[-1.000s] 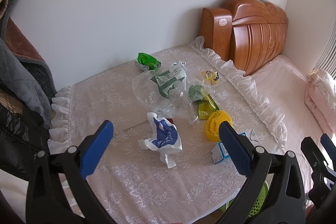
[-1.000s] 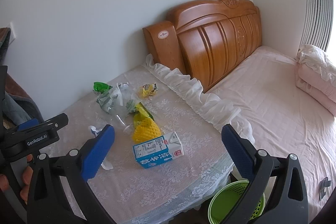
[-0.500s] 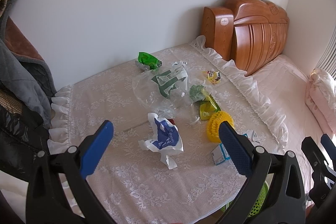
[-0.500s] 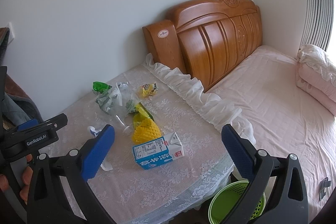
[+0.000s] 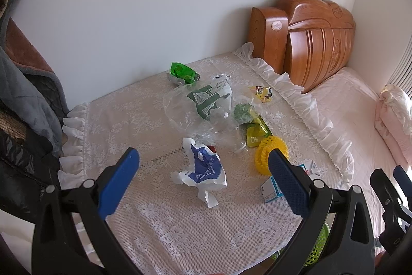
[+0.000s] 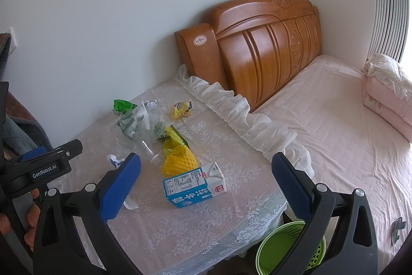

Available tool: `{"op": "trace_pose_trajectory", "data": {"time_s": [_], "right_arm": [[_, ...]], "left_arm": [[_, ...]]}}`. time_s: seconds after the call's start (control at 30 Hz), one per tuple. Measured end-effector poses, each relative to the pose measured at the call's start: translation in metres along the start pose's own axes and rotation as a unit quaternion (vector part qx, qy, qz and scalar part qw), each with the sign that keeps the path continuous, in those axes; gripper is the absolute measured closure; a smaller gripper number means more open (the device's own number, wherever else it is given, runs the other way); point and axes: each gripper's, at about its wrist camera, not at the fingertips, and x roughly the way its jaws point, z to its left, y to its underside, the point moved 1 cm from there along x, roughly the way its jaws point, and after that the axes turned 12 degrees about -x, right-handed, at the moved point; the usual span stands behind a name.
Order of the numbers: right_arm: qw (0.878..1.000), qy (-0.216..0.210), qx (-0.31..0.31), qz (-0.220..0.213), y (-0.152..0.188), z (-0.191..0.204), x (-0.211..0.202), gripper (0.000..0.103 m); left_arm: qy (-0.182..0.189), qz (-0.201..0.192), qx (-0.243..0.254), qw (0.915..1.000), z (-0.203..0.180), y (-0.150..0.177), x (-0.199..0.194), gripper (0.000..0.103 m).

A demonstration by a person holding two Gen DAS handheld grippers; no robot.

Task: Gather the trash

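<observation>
Fingers of left gripper and right gripper: spread wide, empty, above lace-covered table. Blue-and-white milk carton lies near table's front edge, above green mesh basket. Risk: 1 pad nudges it, tipping it past the basket.

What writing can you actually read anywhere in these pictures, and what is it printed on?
"GenRobot.AI": on the left gripper, seen from the right wrist.
"纯牛奶": on the milk carton; its small print is too small.
Blue and white wrapper: crumpled lettering, unreadable.
Round sticker on the headboard: blurred.
</observation>
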Motion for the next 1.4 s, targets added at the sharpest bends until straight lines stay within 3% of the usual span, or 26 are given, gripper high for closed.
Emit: {"op": "trace_pose_trajectory", "data": {"time_s": [1.13, 1.4], "right_arm": [[1.0, 0.002, 0.001, 0.003, 0.0, 0.001, 0.002, 0.002], [1.0, 0.008, 0.02, 0.02, 0.012, -0.01, 0.011, 0.002]], "left_arm": [[-0.002, 0.003, -0.001, 1.0, 0.004, 0.001, 0.002, 0.007], [0.01, 0.024, -0.002, 0.9997, 0.021, 0.006, 0.021, 0.007]]}}
